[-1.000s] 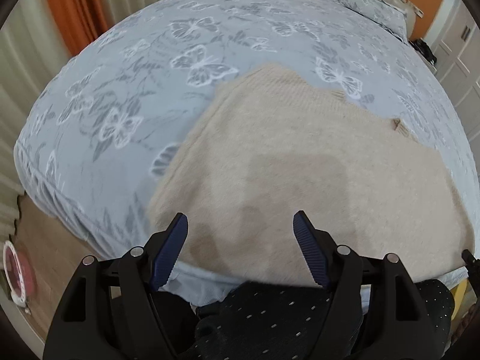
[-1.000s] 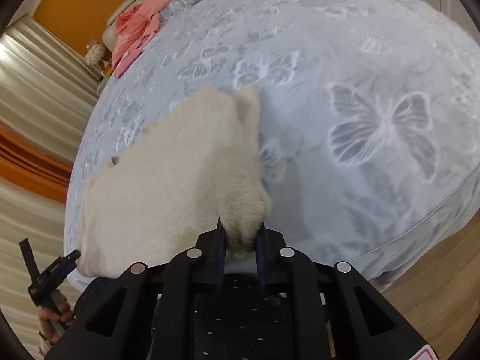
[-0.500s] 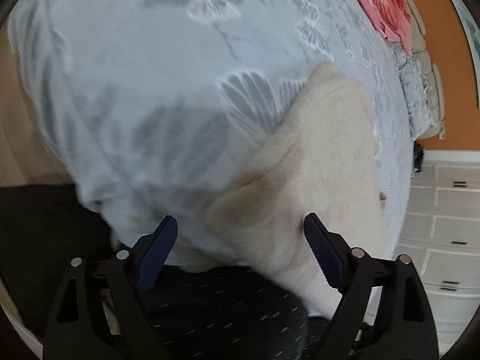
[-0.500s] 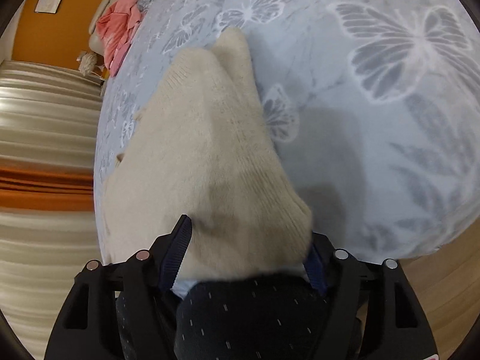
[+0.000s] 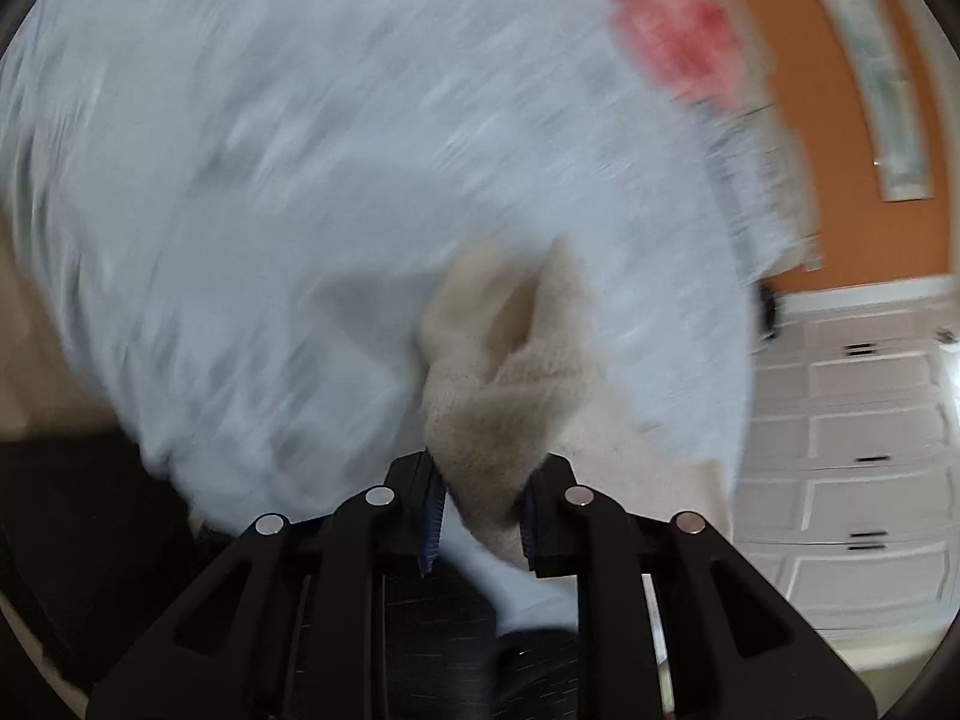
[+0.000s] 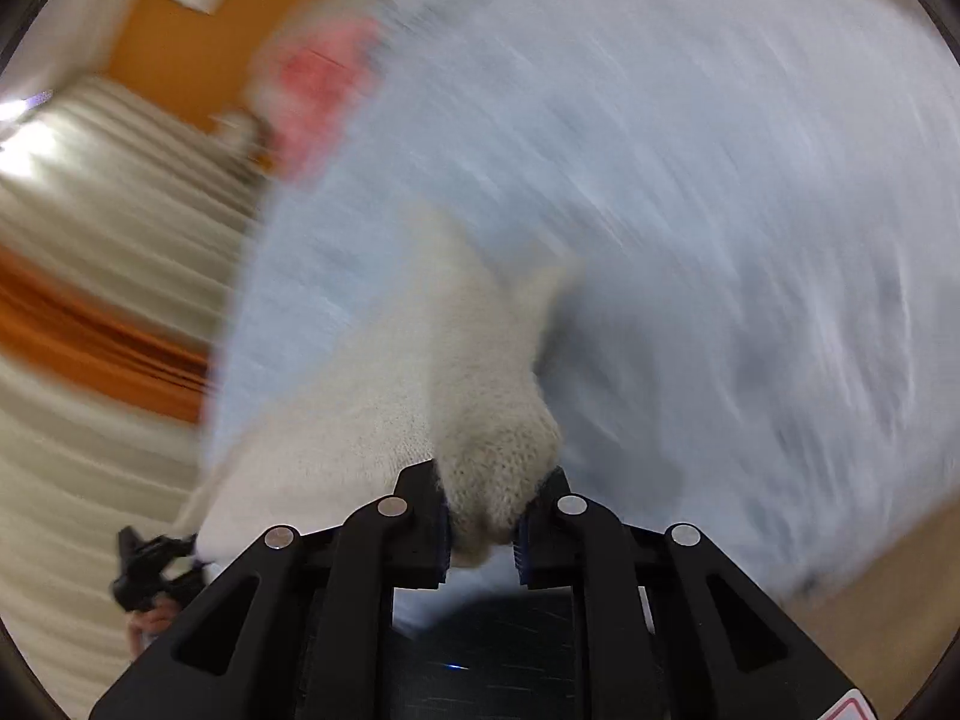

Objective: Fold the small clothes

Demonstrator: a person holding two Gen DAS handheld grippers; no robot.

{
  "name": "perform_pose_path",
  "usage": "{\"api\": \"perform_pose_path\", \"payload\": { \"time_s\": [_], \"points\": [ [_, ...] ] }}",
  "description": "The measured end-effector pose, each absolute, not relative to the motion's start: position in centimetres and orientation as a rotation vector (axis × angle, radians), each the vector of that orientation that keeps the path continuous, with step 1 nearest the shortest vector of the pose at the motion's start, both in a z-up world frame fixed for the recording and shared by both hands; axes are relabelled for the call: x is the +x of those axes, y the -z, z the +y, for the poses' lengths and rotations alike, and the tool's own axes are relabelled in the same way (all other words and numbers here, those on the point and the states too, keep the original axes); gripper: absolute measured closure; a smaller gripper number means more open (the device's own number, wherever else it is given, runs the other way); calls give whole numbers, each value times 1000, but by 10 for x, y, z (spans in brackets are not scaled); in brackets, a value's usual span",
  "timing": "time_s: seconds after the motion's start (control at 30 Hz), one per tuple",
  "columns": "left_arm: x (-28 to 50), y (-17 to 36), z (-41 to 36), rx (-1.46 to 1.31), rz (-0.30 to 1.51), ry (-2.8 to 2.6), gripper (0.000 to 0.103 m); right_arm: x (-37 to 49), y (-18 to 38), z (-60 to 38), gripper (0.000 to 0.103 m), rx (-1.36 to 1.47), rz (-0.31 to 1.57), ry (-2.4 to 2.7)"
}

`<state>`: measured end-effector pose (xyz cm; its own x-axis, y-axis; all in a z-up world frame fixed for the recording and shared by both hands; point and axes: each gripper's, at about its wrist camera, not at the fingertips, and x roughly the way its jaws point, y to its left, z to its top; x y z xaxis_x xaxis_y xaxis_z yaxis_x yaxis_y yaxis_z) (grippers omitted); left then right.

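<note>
On the bed (image 5: 300,180), L gripper (image 5: 480,516) & R gripper (image 6: 480,516), open 0.5 s ago, now clamp sweater (image 6: 480,408) corners.

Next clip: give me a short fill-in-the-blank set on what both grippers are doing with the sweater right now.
1. The left gripper is shut on the ____ knit sweater.
2. The right gripper grips the ____ garment.
3. The sweater lies on a light blue ____.
4. The crumpled garment far off on the bed is ____.

Missing words: beige; same; bedspread; pink
</note>
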<state>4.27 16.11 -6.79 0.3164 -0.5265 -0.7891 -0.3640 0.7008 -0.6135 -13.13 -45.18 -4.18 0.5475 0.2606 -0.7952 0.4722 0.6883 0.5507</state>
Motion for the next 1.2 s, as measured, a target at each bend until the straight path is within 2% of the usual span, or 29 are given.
{"api": "perform_pose_path", "payload": {
  "time_s": [0.1, 0.2, 0.37, 0.4, 0.47, 0.53, 0.6, 0.63, 0.77, 0.93, 0.97, 1.0, 1.03, 1.1, 1.2],
  "points": [
    [17, 120, 164, -879, 1389, 47, 84, -156, 102, -456, 89, 928, 1102, 203],
    [7, 120, 164, -870, 1372, 64, 83, -165, 111, -458, 85, 1001, 1085, 191],
    [16, 87, 159, -795, 1373, 72, 74, -150, 80, -457, 56, 857, 1129, 247],
    [23, 78, 169, -770, 1353, 72, 67, -148, 63, -459, 51, 788, 1099, 278],
    [33, 47, 173, -687, 1263, 76, 53, -140, 41, -463, 32, 719, 1050, 281],
    [58, 21, 168, -595, 1176, 82, 27, -118, 27, -471, 26, 682, 1031, 244],
    [86, 14, 163, -560, 1140, 107, 16, -94, 29, -481, 23, 682, 1043, 204],
    [101, 17, 159, -565, 1147, 138, 15, -80, 35, -485, 22, 692, 1052, 186],
    [156, 71, 152, -682, 1277, 198, 15, -40, 66, -493, 22, 729, 1117, 153],
    [174, 125, 121, -648, 1391, 253, 16, 5, 107, -486, 20, 774, 1182, 104],
    [172, 123, 112, -581, 1353, 261, 17, 5, 105, -483, 42, 751, 1157, 101],
    [170, 120, 108, -539, 1338, 280, 33, 9, 101, -478, 72, 737, 1131, 53],
    [170, 115, 99, -495, 1328, 334, 75, 12, 96, -474, 80, 753, 1125, 39],
    [171, 98, 100, -554, 1276, 384, 82, 14, 64, -466, 82, 697, 1028, 10],
    [169, 47, 96, -538, 1078, 488, 84, 14, 7, -456, 84, 608, 871, -39]
  ]
}}
